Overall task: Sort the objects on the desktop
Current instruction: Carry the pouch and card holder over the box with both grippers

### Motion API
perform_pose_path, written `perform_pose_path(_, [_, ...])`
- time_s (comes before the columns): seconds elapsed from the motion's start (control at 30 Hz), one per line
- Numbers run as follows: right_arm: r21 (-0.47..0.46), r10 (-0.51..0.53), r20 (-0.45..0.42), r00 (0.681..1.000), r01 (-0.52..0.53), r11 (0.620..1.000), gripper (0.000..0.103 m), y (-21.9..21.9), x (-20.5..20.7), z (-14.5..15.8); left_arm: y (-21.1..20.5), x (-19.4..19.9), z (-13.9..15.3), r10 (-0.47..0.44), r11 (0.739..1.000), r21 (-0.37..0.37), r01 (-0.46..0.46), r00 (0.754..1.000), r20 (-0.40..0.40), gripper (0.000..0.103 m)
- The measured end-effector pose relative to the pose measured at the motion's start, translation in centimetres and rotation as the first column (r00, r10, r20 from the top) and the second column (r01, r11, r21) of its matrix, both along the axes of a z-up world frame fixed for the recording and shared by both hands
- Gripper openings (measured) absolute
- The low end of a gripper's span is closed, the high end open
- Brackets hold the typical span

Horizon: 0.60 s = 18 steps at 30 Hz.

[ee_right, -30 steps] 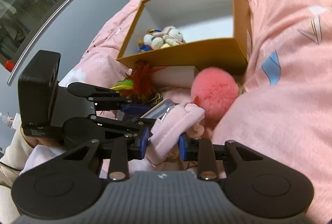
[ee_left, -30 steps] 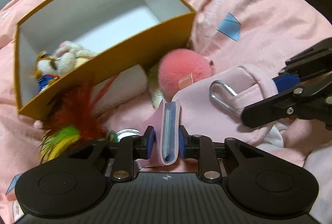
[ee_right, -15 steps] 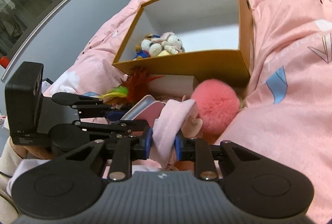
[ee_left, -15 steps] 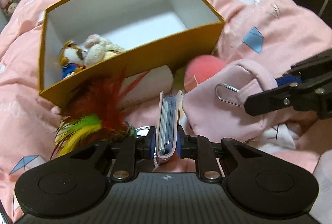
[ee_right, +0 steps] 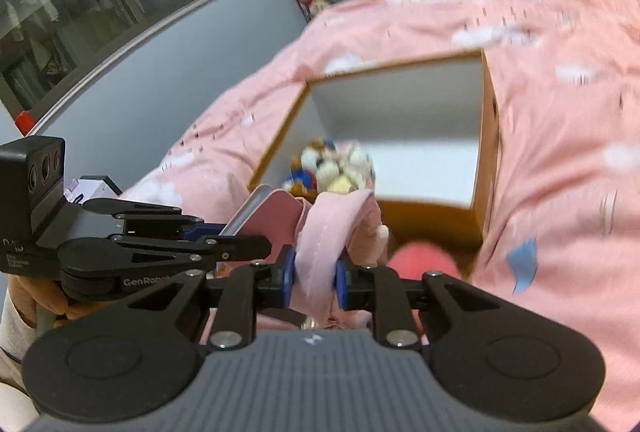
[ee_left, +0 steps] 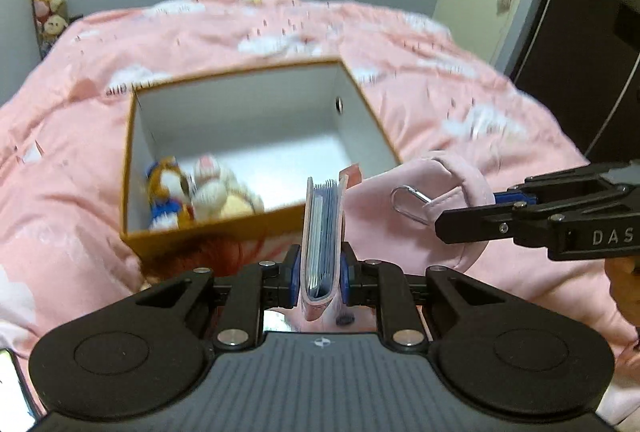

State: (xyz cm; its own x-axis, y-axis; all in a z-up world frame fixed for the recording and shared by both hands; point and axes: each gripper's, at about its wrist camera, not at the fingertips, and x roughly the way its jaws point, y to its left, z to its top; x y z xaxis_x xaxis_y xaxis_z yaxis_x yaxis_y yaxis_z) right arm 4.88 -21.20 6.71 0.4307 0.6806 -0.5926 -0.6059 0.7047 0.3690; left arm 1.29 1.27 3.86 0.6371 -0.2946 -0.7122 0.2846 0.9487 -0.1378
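Left tongs are pinching the pink card holder upright by its spine end, pads pressing both covers, blue sleeves fanning out the top. Right tongs are clamping a fold of the pink fabric pouch, its silver clip dangling just beside the card holder. Both items are hanging in front of the near wall of the orange box on the bed, plush toys sitting in its left corner.

Risks, as I judge them:
- card holder is gripped low, so it may be tipping or sliding out.
- soft pouch fabric may be slipping from the pads.
- the clip could be snagging the holder if they are linked.
- load could be catching the box wall.
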Motion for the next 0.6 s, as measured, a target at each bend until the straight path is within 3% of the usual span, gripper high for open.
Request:
perform_pose_path(0.23, [-0.009,0.005,0.151,0.989,-0.004,1.000,0.021,1.5,1.5,3.7,-0.3,2.7,3.7,0.028,0.999,0.026,-0.032,0.992,0.125,0.020])
perform_pose_path(0.4, [-0.071,0.014,0.241,0.970,0.003,0.997,0.021,3.7,4.4,4.5,-0.5,6.6,4.3,0.042,0.998,0.048,-0.050,0.986,0.159,0.020])
perform_pose_path(0.6, [-0.118,-0.010,0.141,0.990,0.027,0.993,0.021,5.6,9.9,1.8,-0.4,11.9,1.9,0.032,0.997,0.066,-0.035,0.998,0.056,0.020])
